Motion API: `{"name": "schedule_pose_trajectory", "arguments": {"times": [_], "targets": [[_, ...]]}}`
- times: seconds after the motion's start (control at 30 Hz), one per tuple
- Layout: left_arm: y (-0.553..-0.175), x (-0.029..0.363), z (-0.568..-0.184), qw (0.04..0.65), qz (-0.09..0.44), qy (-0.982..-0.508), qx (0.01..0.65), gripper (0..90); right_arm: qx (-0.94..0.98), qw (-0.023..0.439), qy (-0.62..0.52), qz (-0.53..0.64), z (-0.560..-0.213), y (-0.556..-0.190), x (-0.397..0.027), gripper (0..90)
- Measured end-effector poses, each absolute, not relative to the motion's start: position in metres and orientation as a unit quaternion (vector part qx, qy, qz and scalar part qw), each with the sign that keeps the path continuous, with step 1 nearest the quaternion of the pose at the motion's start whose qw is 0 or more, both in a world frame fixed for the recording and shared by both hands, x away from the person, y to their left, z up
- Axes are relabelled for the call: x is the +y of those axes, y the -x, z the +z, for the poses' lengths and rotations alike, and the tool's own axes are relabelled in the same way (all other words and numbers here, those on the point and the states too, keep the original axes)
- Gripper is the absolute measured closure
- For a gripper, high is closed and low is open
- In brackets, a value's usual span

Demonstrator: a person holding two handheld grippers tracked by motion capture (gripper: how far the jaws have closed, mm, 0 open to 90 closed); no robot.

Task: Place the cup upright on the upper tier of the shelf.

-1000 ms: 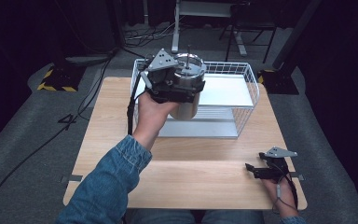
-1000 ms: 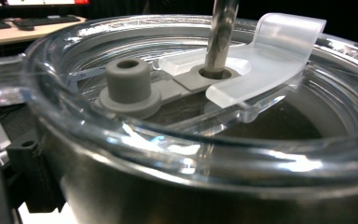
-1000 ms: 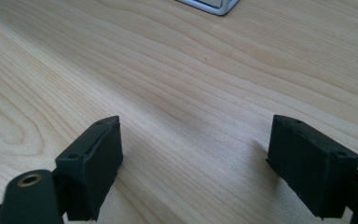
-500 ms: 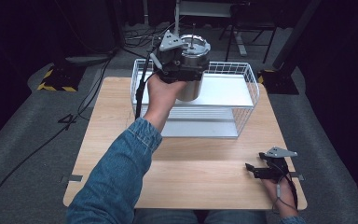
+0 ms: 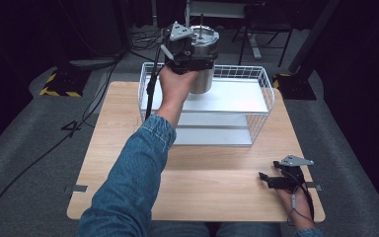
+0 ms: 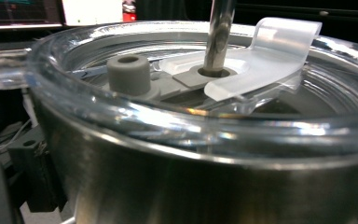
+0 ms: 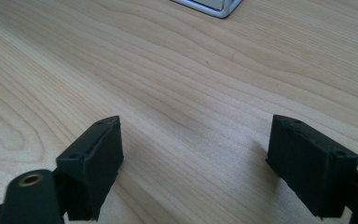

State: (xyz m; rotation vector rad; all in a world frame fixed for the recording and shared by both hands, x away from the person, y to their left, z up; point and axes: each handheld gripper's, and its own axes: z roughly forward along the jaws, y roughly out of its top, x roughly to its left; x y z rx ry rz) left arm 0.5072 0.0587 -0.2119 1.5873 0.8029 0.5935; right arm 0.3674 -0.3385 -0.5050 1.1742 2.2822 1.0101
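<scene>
On the wooden table stands a white wire basket with a pale flat shelf across it, set toward the far edge. Above the basket's far left part, the person's left arm in a denim sleeve reaches forward and holds up the left gripper, which carries a steel tumbler upright, clear of the shelf below. The jaws are clamped on the tumbler's side, near its top. In the left gripper view the tumbler's brushed wall sits right against the camera, topped by a clear plastic lid with a grey plug and a metal straw passing through it. Near the table's right front corner the right gripper rests on the wood, its jaws spread wide with nothing between them.
</scene>
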Motion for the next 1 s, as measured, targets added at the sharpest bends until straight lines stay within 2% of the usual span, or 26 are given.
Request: {"name": "schedule_pose_trajectory", "arguments": {"times": [0.43,1.0], "targets": [[-0.529,0.054,-0.228,0.573,0.263,-0.679,0.377,3.4,0.812,0.19,-0.418,0.36,-0.505,-0.367,-0.339,18.6],[-0.532,0.042,-0.253,0.567,0.258,-0.682,0.384,3.4,0.812,0.189,-0.418,0.36,-0.505,-0.367,-0.339,18.6]]}}
